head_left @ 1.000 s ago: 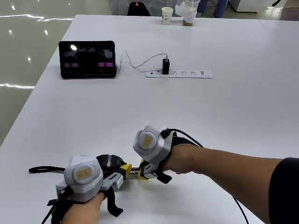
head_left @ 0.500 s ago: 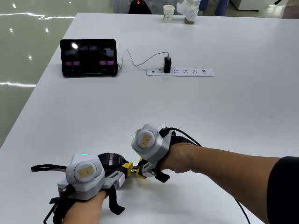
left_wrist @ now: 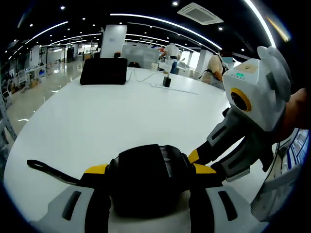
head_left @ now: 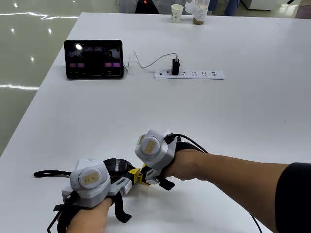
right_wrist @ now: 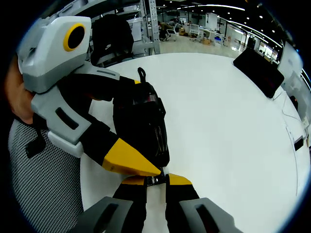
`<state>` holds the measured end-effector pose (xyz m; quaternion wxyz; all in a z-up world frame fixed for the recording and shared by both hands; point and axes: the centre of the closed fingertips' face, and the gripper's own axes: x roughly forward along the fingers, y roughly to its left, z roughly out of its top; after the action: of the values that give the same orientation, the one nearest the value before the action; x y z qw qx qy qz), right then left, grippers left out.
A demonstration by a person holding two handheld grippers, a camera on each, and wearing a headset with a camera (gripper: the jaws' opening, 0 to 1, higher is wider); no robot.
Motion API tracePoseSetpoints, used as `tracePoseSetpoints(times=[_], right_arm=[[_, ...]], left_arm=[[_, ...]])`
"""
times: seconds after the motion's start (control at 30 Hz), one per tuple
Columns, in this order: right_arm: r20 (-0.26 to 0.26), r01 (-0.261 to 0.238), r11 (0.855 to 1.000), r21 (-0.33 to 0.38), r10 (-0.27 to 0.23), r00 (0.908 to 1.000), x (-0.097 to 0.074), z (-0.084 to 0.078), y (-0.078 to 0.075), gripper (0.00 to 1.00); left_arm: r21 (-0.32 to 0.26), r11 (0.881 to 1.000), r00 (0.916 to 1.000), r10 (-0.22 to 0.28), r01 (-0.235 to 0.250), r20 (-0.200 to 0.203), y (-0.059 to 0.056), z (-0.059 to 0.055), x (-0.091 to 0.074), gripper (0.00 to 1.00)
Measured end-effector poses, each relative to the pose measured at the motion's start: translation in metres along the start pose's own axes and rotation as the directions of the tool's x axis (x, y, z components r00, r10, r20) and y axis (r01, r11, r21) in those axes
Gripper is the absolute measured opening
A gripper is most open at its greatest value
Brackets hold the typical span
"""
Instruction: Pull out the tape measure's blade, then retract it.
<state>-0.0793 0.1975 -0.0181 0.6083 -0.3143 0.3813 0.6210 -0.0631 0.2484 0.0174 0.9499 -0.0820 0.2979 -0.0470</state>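
Tape measure [left_wrist: 148,177] sits low at the worktop [head_left: 218,121], clamped in the left hand-held gripper [left_wrist: 148,167]. The right hand-held gripper [right_wrist: 156,183], just to its right, pinches the blade tip [right_wrist: 154,178], so the pull should run rightward.

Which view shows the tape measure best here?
The right gripper view: most of the tape measure shows, black case and strap, with the right claw pinching its blade end. The left gripper view gives the case from behind, clamped in the left claw. In the head view it sits half hidden between both claws.
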Motion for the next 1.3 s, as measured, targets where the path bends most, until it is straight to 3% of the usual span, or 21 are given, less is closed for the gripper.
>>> tracePoseSetpoints(times=[1.0,1.17,1.3], right_arm=[[0.023,0.015,0.999,-0.03,-0.014,0.9996,0.002,0.0019,0.0008,0.12],[0.036,0.032,0.999,-0.025,-0.031,0.9989,0.0006,0.0013,0.0016,0.14],[0.065,0.051,0.999,-0.001,-0.051,0.9966,-0.0061,-0.0002,-0.0013,0.17]], left_arm=[[0.02,1.0,1.0,0.0,0.0,0.003,-0.0007,-0.0004,0.0009,0.62],[0.035,0.999,0.9999,0.008,-0.008,-0.007,-0.001,-0.0006,0.001,0.63],[0.071,0.997,0.9986,-0.029,0.032,-0.043,-0.0022,-0.0007,0.0019,0.63]])
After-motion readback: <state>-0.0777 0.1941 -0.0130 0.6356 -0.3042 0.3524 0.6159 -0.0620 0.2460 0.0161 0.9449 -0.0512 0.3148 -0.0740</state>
